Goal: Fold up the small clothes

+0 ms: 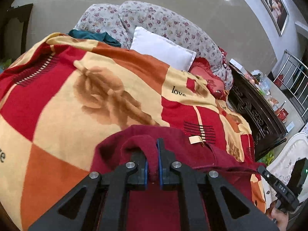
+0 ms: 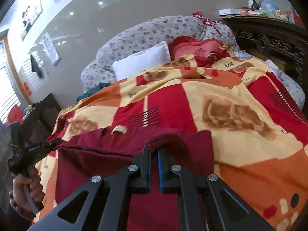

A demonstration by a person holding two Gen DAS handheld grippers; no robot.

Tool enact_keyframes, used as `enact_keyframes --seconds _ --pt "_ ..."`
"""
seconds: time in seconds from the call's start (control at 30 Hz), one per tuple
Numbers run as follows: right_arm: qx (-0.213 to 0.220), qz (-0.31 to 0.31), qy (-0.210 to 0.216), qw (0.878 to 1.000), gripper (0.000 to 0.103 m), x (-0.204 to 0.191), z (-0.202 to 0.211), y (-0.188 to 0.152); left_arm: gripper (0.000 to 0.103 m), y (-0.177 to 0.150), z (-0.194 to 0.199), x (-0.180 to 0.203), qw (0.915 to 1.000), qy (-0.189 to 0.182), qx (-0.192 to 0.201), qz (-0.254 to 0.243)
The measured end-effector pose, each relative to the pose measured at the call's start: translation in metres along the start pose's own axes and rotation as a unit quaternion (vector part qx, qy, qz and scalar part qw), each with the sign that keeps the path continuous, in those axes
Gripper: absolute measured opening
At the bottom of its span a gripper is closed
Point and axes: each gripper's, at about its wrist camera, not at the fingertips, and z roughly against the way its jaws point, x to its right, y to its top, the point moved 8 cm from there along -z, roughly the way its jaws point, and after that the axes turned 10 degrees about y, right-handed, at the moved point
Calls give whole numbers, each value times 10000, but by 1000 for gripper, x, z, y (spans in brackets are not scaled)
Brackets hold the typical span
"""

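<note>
Left gripper (image 1: pixel 153 159) clenched on maroon garment (image 1: pixel 173 140) edge; right gripper (image 2: pixel 154 154) seemingly pinching its hem, view poor. Garment lies on patterned blanket (image 1: pixel 67 100). I judge fold mid-carry; next I lay edge across, then release.

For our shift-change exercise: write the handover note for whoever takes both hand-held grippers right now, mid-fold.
Left hand-held gripper: shut on a pinch of the maroon garment.
Right hand-held gripper: shut on the garment's hemmed edge.
Garment lies at the near end of the patterned blanket, tan label on its far edge.
Done: both edges gripped.
Left: probably carry the fold over, flatten, release. How many folds are already made cannot be told.
</note>
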Motion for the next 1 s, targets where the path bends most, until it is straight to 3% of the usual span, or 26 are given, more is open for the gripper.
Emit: enact_keyframes --seconds 0.07,0.13,0.2,0.27,0.3,0.33,0.37,0.4,0.43,0.6,0.7,0.77,0.87,0.93,1.0 --pt "4 -19 -95 10000 7 9 -8 6 14 -4 -9 0 9999 28 -102 -38" --pt "91 -147 44 9998 10 15 -15 11 26 -10 -13 -1 9996 29 -242 -109" --pt "106 -461 219 9986 13 22 -19 12 26 -12 -8 -4 9997 -23 -209 -141" --pt "388 -553 369 9970 23 22 -9 15 30 -10 3 -6 9997 -47 -75 -238" --pt "527 -552 413 9962 37 22 -3 17 36 -8 8 -7 9995 -96 -37 -283" --pt "710 -506 411 9953 50 21 7 18 51 -5 15 -9 9994 -124 44 -324" --pt "808 -450 376 9950 55 20 13 19 62 1 23 -14 9992 26 200 -339" --pt "879 -334 332 9950 57 18 22 19 81 7 31 -18 9987 157 367 -325" --pt "871 -227 314 9954 57 16 27 18 86 14 38 -23 9979 211 527 -301" --pt "546 493 55 9973 57 5 48 1 86 38 66 -37 9969 122 775 30" --pt "387 942 -150 9947 57 -1 50 -7 85 24 62 -9 9973 -20 652 -337" --pt "274 1009 -107 9945 57 -6 43 -12 76 6 56 19 9934 71 670 -926" --pt "119 1114 -46 9937 57 -20 22 -14 63 -14 31 46 9826 661 672 -1601" --pt "65 1146 -34 9934 57 -28 5 -11 61 -15 6 43 9778 1154 534 -1665" --pt "-143 1058 47 9943 57 -31 -21 -8 61 -14 -15 34 9768 1369 345 -1609"
